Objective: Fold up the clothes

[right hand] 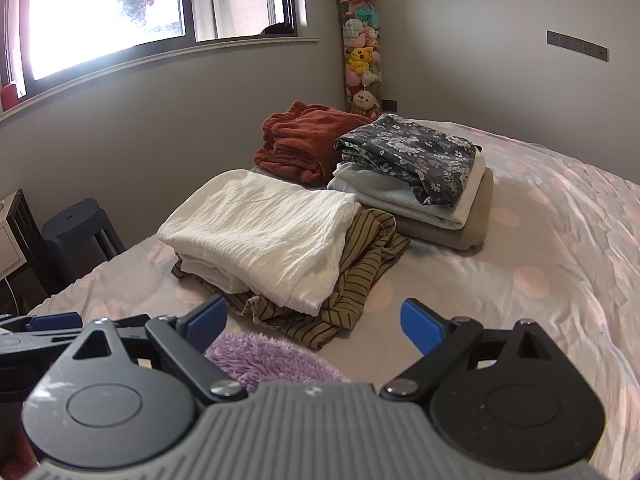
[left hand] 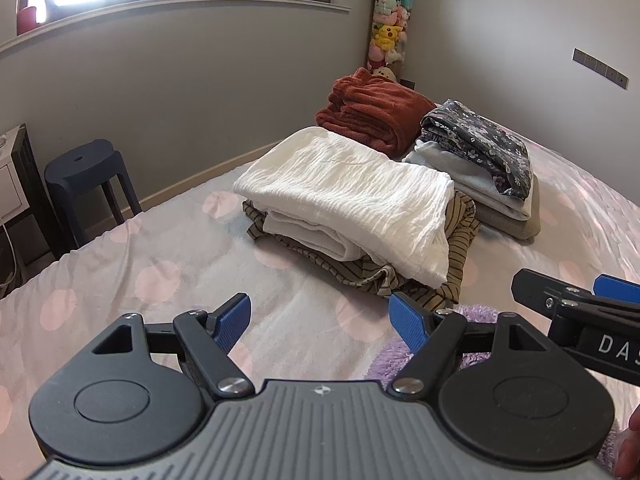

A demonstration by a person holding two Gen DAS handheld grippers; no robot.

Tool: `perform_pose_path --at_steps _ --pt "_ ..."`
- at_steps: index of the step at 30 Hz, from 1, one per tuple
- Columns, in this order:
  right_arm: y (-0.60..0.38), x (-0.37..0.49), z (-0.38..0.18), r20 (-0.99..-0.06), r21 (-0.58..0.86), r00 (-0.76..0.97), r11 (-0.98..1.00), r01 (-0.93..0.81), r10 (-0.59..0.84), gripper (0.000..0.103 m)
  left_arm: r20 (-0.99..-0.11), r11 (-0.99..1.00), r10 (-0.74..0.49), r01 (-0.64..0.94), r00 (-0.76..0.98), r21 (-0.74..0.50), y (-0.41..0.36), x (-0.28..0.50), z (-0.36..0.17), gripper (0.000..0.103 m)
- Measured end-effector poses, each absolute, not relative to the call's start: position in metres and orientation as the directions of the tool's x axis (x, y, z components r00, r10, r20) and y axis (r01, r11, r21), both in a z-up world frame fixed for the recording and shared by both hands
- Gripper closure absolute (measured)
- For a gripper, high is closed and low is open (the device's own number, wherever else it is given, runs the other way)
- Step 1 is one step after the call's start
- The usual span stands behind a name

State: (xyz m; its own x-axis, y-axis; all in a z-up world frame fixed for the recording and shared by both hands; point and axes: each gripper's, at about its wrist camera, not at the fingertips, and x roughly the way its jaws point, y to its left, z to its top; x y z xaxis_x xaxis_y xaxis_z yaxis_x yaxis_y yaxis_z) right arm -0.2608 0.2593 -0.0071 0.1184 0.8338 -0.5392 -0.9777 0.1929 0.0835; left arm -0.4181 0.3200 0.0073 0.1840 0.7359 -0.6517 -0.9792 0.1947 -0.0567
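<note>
Nearing the end: folded clothes (right hand: 408, 168) stacking toward the bed's (right hand: 560, 260) far corner, purple fluffy garment (right hand: 264, 356) seemingly remaining, left gripper (left hand: 320, 320) and right gripper (right hand: 314, 322) hovering spread, holding nothing

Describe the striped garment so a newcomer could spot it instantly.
On the bed, find the nearest pile of clothes. The striped garment lies crumpled at its bottom, under the folded white cloth. It alone has olive fabric with thin dark stripes, and looks unfolded.

Bright light comes in the window (right hand: 108, 12) high on the grey wall (right hand: 160, 112). Under the window stands a dark stool (left hand: 86, 176). Beside it is the bed (right hand: 560, 248).
</note>
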Motion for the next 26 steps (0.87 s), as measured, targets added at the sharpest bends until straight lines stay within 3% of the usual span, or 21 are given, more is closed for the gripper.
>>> perform_pose_path --at_steps 26 --pt "0.2586 -0.2590 -0.0088 -0.547 0.085 0.123 0.201 -0.976 0.828 0.008 -0.652 0.215 0.734 -0.975 0.192 -0.046 0.3167 -0.4127 0.0049 0.028"
